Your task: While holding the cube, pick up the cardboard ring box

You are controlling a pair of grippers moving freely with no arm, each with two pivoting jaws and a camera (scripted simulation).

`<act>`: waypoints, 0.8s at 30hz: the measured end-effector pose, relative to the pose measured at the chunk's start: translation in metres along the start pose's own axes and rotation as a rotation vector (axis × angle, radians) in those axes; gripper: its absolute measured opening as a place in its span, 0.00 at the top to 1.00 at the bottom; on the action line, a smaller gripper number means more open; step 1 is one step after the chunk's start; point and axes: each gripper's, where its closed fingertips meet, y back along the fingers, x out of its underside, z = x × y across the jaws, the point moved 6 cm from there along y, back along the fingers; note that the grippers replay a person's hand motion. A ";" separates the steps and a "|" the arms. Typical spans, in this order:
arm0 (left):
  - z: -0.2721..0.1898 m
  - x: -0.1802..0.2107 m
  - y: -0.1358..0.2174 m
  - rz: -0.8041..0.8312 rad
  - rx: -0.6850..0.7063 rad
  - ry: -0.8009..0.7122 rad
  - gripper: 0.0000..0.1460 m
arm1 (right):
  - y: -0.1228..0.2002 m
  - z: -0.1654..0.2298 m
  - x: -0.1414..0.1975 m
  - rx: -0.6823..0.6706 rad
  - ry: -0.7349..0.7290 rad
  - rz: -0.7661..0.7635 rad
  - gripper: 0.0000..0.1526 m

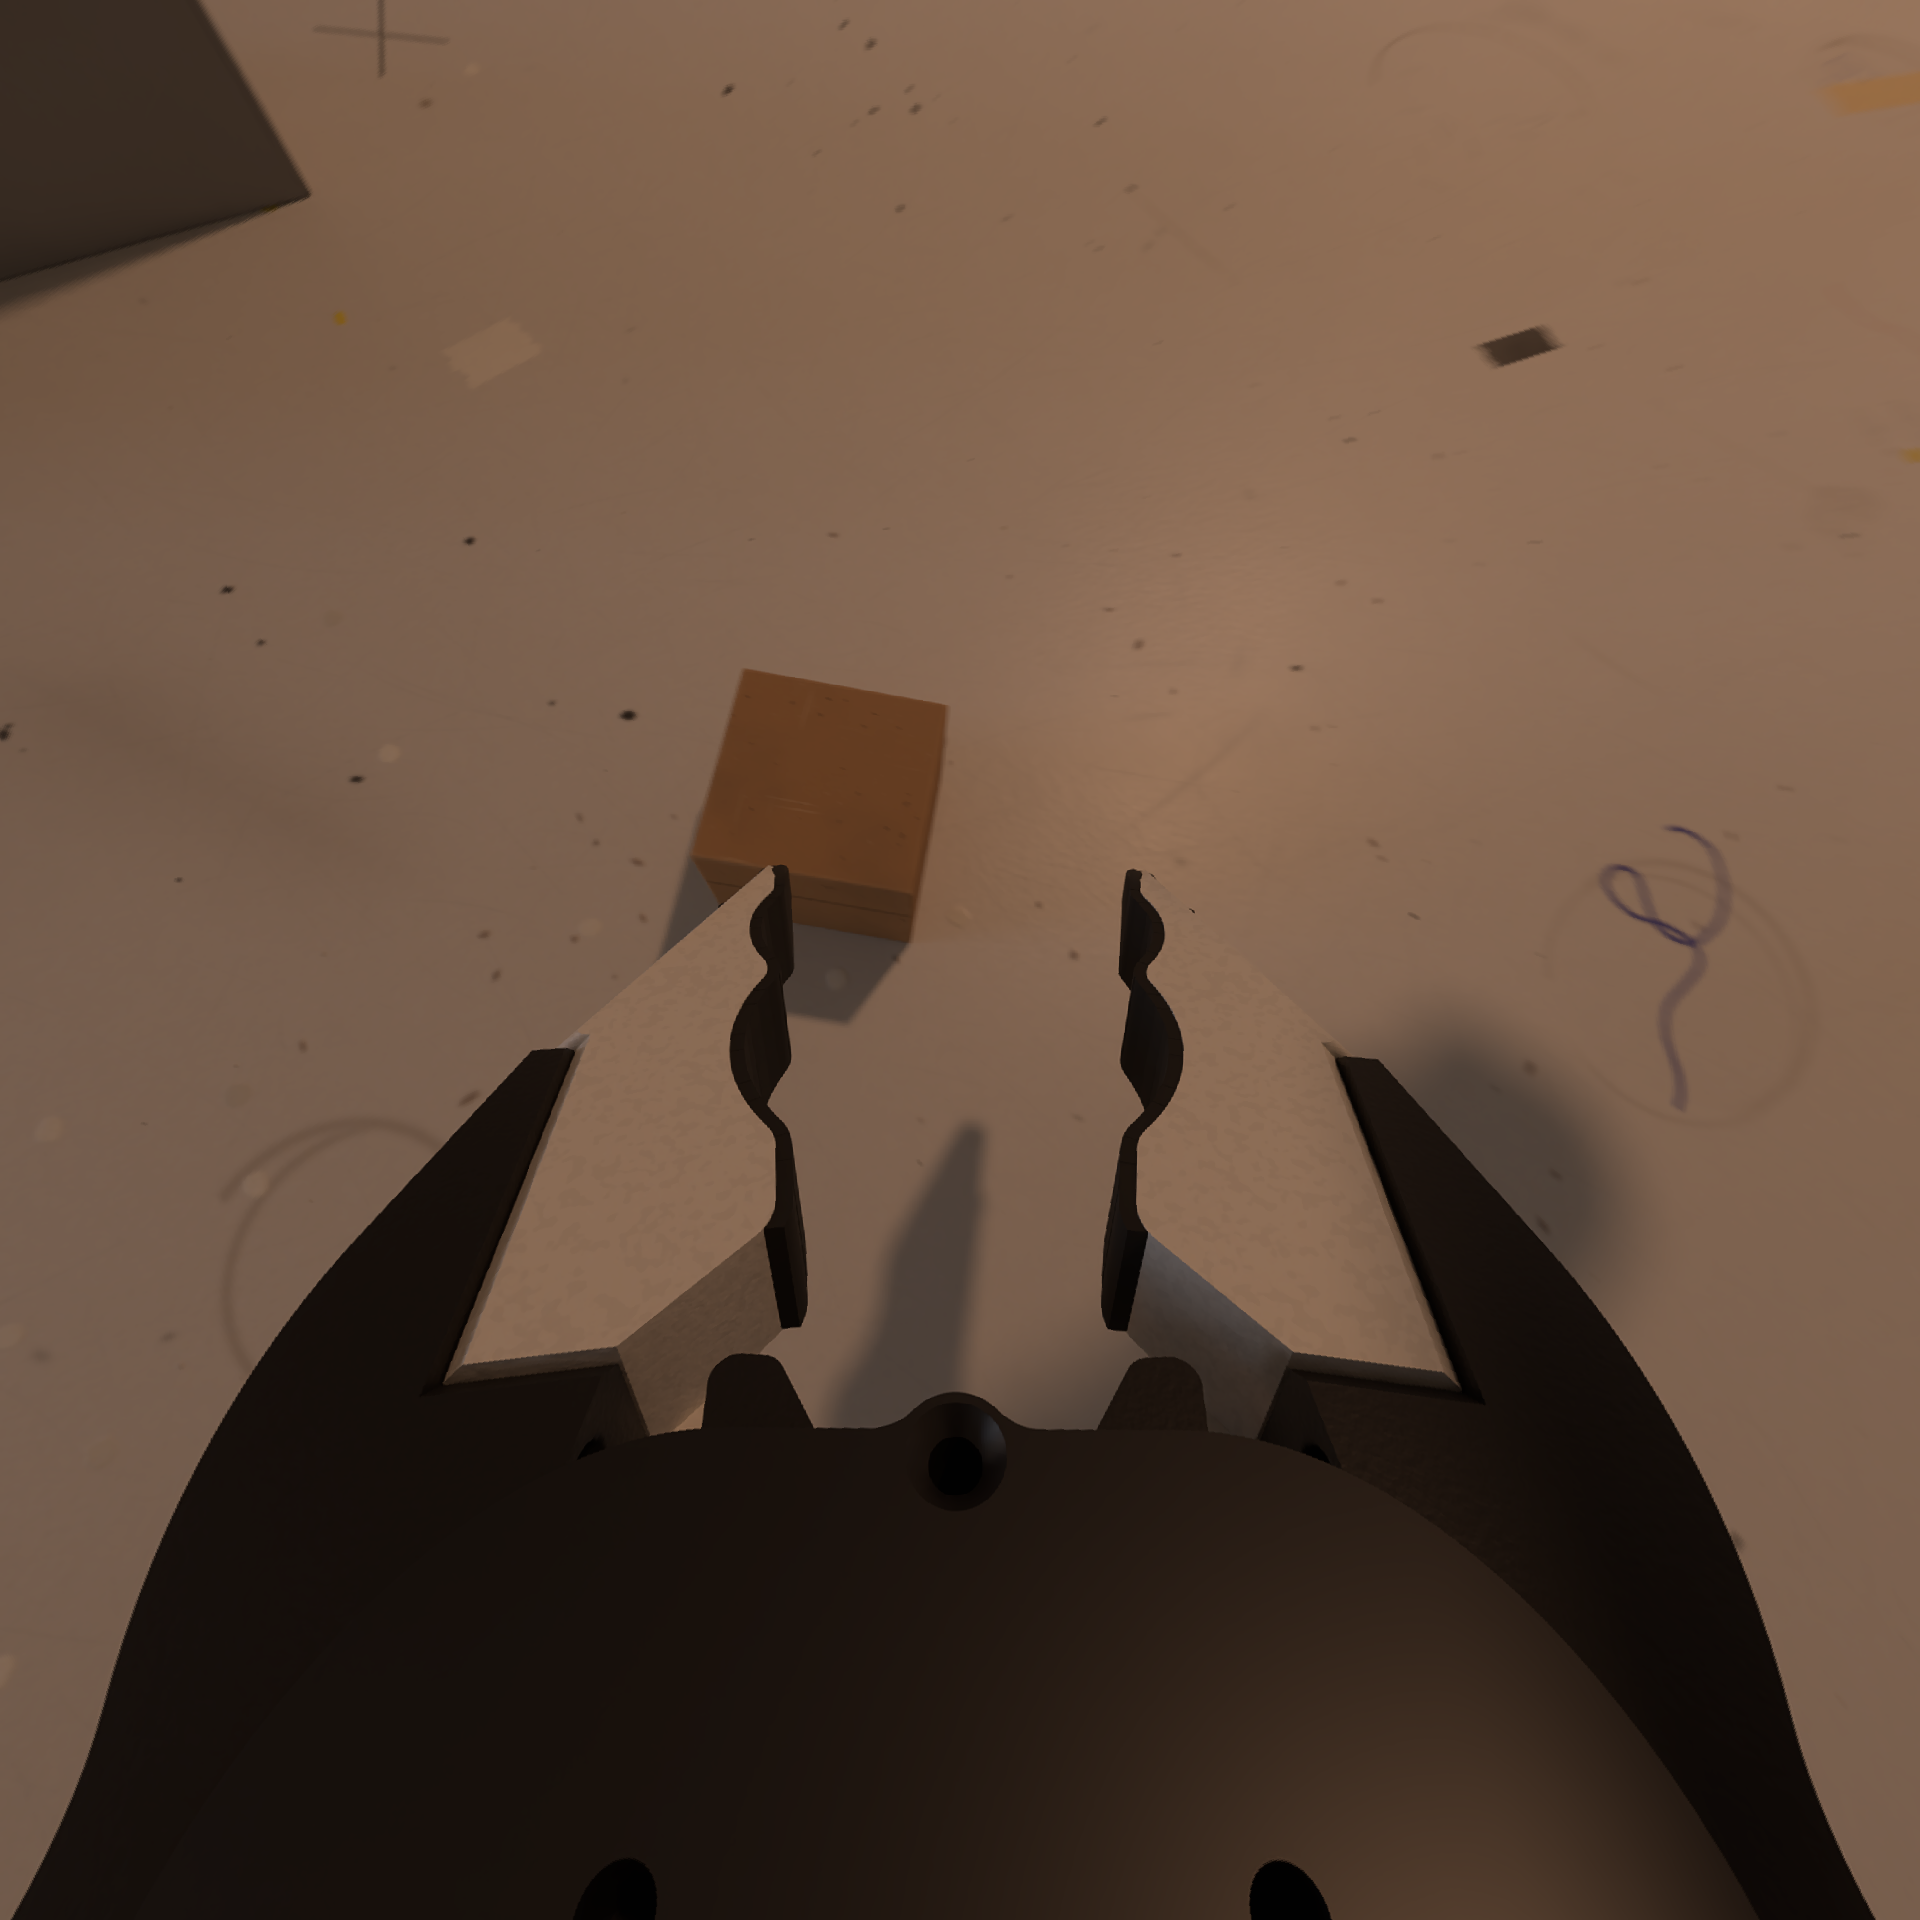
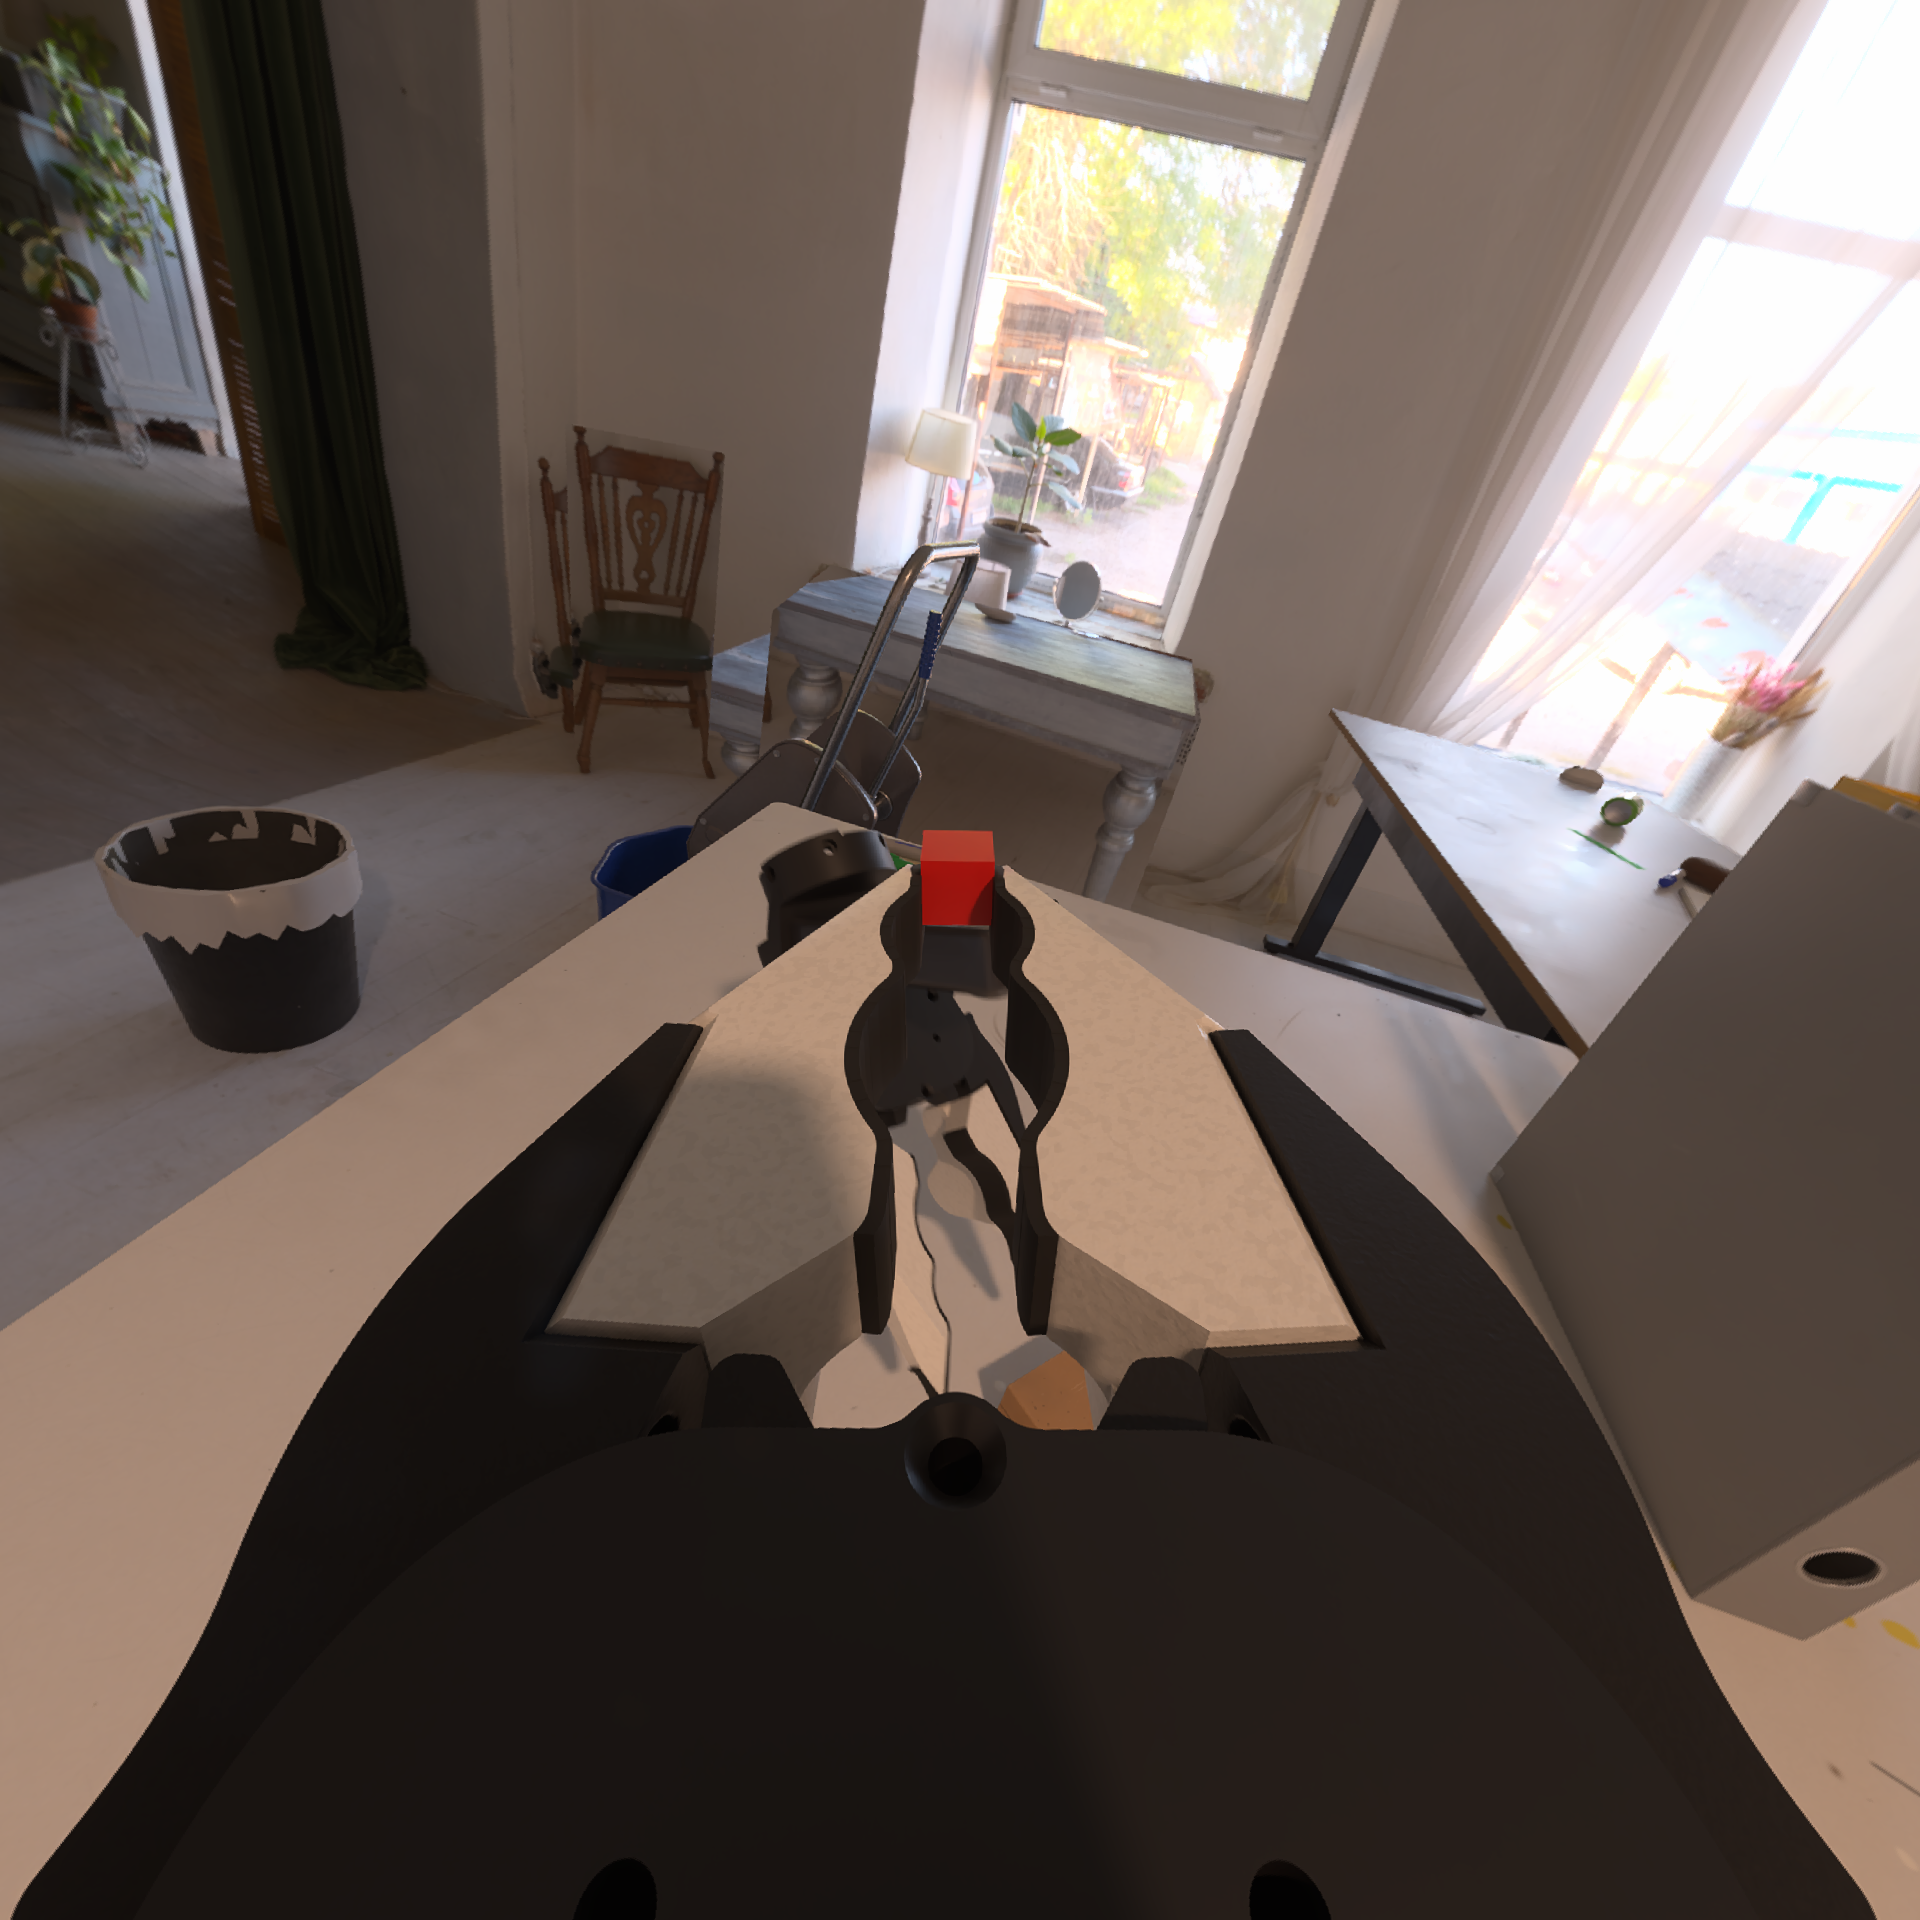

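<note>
The cardboard ring box is a small brown box with its lid shut, standing on the pale speckled table. My left gripper is open and empty above the table. The box lies just beyond its left fingertip, left of the gap. My right gripper is shut on a red cube and holds it in the air over the table. A corner of the ring box shows low between the right fingers. The dark body of the left gripper shows beyond the cube.
A dark grey slab lies at the far left of the table. A tall grey box stands on the table to the right of my right gripper. The table's left edge drops to the floor, where a black bin stands.
</note>
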 end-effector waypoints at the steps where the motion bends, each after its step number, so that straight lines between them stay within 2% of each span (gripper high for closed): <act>1: 0.003 -0.002 -0.007 0.019 -0.026 -0.002 0.57 | 0.001 0.002 -0.002 0.000 0.010 -0.003 0.93; 5: 0.017 -0.007 -0.029 0.123 -0.116 -0.073 0.59 | 0.006 0.006 -0.007 -0.010 0.032 -0.018 0.93; 7: 0.023 -0.008 -0.039 0.173 -0.145 -0.110 0.57 | 0.009 0.006 -0.009 -0.016 0.036 -0.030 0.93; 11: 0.028 -0.006 -0.051 0.244 -0.098 -0.116 0.54 | 0.012 0.008 -0.012 -0.023 0.041 -0.046 0.93; 14: 0.031 -0.005 -0.056 0.278 -0.084 -0.125 0.59 | 0.015 0.009 -0.014 -0.027 0.048 -0.057 0.93; 18: 0.032 -0.005 -0.057 0.320 -0.063 -0.143 0.59 | 0.017 0.009 -0.015 -0.022 0.058 -0.056 0.93; 20: 0.033 -0.002 -0.060 0.418 -0.062 -0.159 0.59 | 0.016 0.009 -0.015 -0.020 0.056 -0.057 0.93; 24: 0.034 -0.003 -0.064 0.421 -0.047 -0.168 0.59 | 0.015 0.008 -0.013 -0.022 0.053 -0.050 0.93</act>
